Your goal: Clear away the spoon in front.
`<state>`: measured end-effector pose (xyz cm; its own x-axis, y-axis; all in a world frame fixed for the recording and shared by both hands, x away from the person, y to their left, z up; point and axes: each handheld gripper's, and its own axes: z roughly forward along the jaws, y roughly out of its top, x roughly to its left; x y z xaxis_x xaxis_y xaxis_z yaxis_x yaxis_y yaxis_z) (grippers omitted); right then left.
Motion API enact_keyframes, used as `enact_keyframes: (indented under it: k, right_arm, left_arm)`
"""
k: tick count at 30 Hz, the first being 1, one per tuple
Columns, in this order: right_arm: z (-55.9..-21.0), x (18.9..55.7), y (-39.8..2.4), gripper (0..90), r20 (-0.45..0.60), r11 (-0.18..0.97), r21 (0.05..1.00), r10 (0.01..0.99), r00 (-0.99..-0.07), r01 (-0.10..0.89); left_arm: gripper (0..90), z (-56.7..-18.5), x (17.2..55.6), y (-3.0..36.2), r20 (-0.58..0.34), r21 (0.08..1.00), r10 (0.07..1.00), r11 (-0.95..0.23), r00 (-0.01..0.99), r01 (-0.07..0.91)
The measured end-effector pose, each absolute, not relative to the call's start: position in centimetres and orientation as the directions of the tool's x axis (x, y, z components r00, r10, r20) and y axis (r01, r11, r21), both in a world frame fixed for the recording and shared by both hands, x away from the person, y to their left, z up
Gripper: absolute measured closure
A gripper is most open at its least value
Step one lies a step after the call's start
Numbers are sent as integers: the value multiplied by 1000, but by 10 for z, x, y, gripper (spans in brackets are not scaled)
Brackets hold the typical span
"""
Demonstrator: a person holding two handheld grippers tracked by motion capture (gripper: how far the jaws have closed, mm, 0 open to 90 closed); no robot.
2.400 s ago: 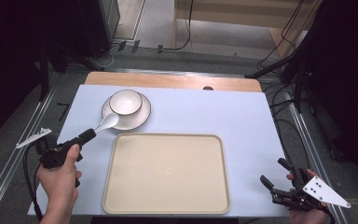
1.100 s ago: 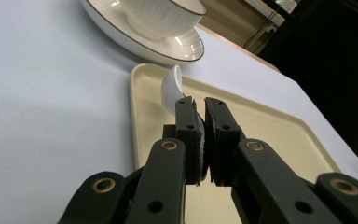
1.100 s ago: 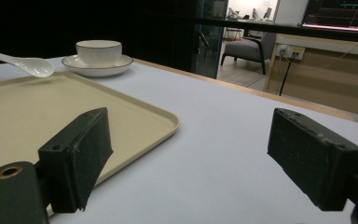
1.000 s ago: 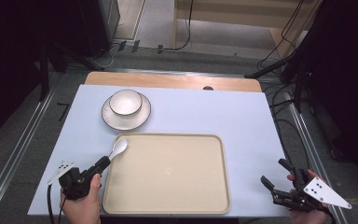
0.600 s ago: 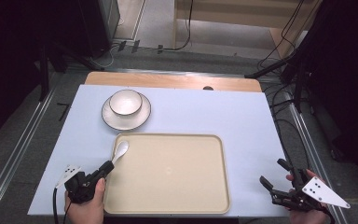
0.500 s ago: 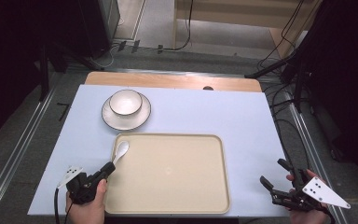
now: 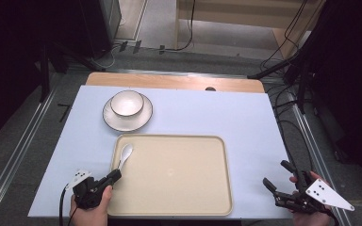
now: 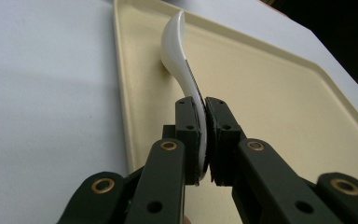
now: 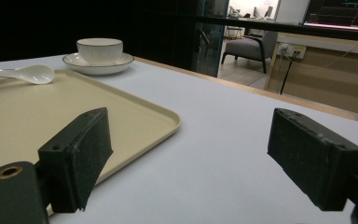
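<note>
Spoon (image 8: 179, 56): glazed ceramic, light, stiff, slippery, chips easily; bowl at tray's (image 7: 179, 207) 10 o'clock.
Grip: handle end.
Left gripper (image 8: 204, 135): clamped on handle.
Right gripper (image 9: 191, 154): jaws apart, empty.

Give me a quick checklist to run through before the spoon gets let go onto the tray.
1. Left hand-held gripper clamped on the white spoon handle: ok.
2. Spoon bowl over the beige tray, inside its left rim: ok.
3. Spoon bowl resting on the tray floor: cannot tell.
4. Tray floor under and beside the spoon clear: ok.
5. Right hand-held gripper open and away from the tray: ok.
6. Bowl on its saucer clear of the drop spot: ok.
</note>
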<state>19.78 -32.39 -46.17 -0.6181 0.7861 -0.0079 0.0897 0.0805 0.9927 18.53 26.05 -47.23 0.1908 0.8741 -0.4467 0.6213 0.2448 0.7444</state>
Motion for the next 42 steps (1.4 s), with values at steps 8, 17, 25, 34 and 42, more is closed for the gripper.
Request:
enact_keyframes:
  k: [8, 17, 25, 34, 42]
  right_arm:
    - [-462, 198, -324, 138, -6, 80, 993, 785, -620, 92]
    - [-463, 198, -323, 138, -4, 79, 992, 785, -619, 94]
    - [-463, 198, -324, 138, -3, 78, 993, 785, -620, 94]
    - [-462, 197, -325, 138, -7, 80, 993, 788, -615, 90]
    - [-462, 197, -325, 138, -7, 81, 992, 788, -616, 92]
  left_arm:
    - [854, -473, 182, 256, -432, 738, 880, 219, 198, 638]
    - [846, -477, 179, 251, -401, 729, 897, 191, 184, 657]
    - [811, -480, 179, 250, -404, 723, 896, 191, 183, 663]
    - [717, -475, 179, 246, -351, 735, 918, 148, 185, 662]
    - [667, -473, 177, 240, -274, 755, 944, 93, 184, 649]
